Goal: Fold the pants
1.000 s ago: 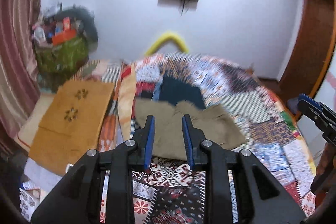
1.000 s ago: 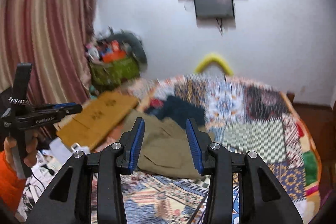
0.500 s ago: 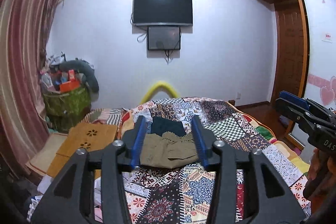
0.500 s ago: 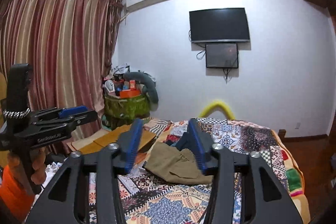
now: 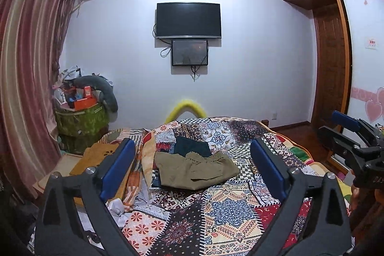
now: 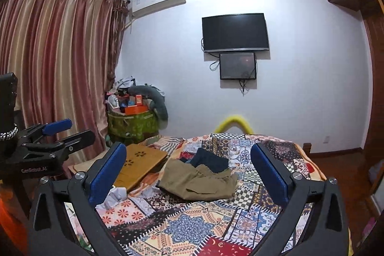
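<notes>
Folded olive-khaki pants [image 5: 195,169] [image 6: 199,180] lie on the patchwork bed quilt [image 5: 223,208] [image 6: 192,224], partly over a dark folded garment [image 5: 192,147] [image 6: 211,160]. My left gripper [image 5: 192,160] is held back from the pants, its jaws opening wide with nothing between the blue pads. My right gripper [image 6: 188,162] also stands off from the pants, jaws opening wide and empty. Each gripper shows at the edge of the other's view: the right one [image 5: 352,136] and the left one [image 6: 67,131].
A tan wooden lap desk [image 6: 139,166] lies left of the bed. A green bin piled with clutter [image 5: 80,121] stands by the striped curtain [image 6: 55,64]. A TV [image 5: 188,20] hangs on the far wall; a wooden door [image 5: 332,73] is at right.
Both grippers pulled back and up from the pants, so the view now takes in the wall and TV. Both sets of jaws spread from narrow to wide. The pants stay folded on the quilt.
</notes>
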Available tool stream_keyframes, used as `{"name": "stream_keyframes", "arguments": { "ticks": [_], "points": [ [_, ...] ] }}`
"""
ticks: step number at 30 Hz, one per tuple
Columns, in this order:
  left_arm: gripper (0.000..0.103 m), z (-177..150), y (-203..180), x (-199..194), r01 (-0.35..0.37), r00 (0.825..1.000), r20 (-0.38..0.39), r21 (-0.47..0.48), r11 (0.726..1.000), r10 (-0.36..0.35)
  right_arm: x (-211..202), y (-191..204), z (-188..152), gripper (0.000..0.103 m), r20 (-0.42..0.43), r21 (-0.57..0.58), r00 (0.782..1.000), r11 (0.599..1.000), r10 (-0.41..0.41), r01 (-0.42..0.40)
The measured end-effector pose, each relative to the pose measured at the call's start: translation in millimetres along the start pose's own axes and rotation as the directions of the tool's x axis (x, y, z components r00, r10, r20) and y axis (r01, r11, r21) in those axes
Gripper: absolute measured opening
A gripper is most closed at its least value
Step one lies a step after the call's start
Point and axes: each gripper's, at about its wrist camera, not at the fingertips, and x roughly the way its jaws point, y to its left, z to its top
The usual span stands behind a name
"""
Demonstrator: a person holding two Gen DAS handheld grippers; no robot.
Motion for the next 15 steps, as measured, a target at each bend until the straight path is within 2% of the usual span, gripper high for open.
{"name": "stream_keyframes", "arguments": {
  "ticks": [15],
  "points": [
    [0.103,-7.3,-2.1,7.3,0.013,1.000,-0.013,-0.006,1.000,-0.014,-6.4,-5.1,-11.5,0.103,-0.011,0.025,1.000,0.999,-0.020,0.020]
  ]
}}
